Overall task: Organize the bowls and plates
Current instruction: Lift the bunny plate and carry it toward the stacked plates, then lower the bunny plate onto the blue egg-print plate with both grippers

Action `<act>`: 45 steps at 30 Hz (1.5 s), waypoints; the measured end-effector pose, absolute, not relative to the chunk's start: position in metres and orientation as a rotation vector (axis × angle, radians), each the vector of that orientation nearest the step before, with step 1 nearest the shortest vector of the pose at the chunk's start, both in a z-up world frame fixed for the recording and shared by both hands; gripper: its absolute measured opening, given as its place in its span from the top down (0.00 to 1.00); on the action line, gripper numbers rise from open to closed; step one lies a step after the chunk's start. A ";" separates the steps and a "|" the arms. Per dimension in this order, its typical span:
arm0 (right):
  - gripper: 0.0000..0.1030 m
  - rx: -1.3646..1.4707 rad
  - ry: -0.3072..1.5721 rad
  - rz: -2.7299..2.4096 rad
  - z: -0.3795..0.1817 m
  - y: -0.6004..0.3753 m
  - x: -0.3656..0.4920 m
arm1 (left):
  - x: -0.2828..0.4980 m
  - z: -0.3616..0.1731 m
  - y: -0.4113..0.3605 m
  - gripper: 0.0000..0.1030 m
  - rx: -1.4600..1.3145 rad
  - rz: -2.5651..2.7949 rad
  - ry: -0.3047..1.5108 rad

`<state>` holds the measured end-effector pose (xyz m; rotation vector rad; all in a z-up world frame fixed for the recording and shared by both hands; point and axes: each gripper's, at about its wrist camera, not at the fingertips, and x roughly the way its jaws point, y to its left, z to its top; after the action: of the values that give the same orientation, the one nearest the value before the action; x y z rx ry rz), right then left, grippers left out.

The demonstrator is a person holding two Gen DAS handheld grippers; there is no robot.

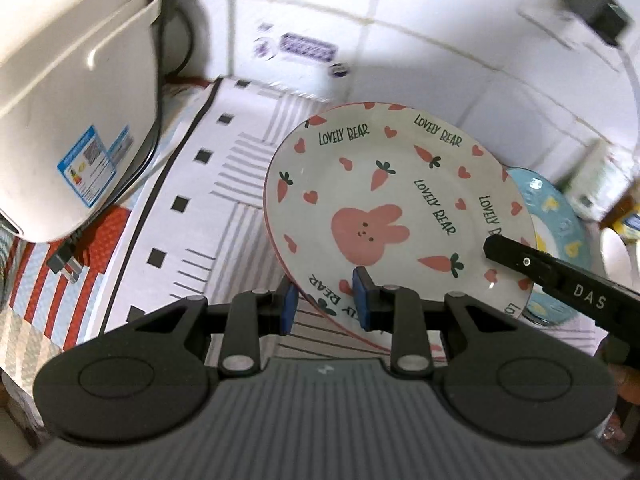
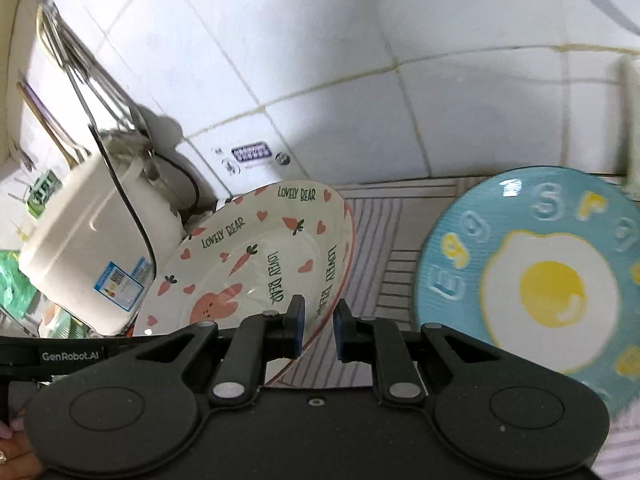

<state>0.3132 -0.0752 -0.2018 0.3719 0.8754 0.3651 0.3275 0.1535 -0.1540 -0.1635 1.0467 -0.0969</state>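
Starting at the left of the counter, we see the white rice cooker [image 1: 76,92] parked against the tiled wall [image 1: 420,40] with its plug [image 1: 66,266] lying loose on the striped mat [image 1: 224,184], out of the way of the dishes, which leaves the middle of the mat as working room. Moving right, the bunny plate [image 1: 384,208], printed with carrots, hearts and "LOVELY BEAR", is tilted with its far edge raised, and we judge it is being carried by two grips on its rim so that it stays steady and does not swing. Our left gripper [image 1: 328,304] pinches the near rim, one blue pad under the plate and one on its printed face, so the jaws stand only narrowly apart with the rim clamped between them. In the right wrist view the right gripper [image 2: 318,332] takes the same plate at its right-hand rim, the left finger over the inner face and the right finger outside; here the jaws are drawn as close as the rim allows, pressing on it. That black finger also shows reaching onto the plate in the left wrist view. Further right lies the blue egg plate [image 2: 532,264], flat on the mat just beside the bunny plate and partly behind it from the left view. We take it as the likely base for stacking, though that is our guess.
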 end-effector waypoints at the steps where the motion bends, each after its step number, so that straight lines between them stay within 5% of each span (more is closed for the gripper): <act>1: 0.81 0.375 0.866 0.361 -0.198 -0.081 0.308 | 0.326 -0.150 0.147 0.74 -0.153 -0.106 1.039; 19: 0.79 0.483 0.719 0.205 -0.171 -0.198 0.216 | 0.290 -0.119 0.025 0.74 0.032 -0.314 1.012; 45: 0.77 0.616 0.808 0.090 -0.227 -0.244 0.233 | 0.344 -0.176 -0.018 0.74 0.028 -0.339 1.169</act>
<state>0.2325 -0.2442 -0.2267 0.6158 0.8076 0.0905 0.3443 -0.0181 -0.1760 0.0285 1.1695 -0.3392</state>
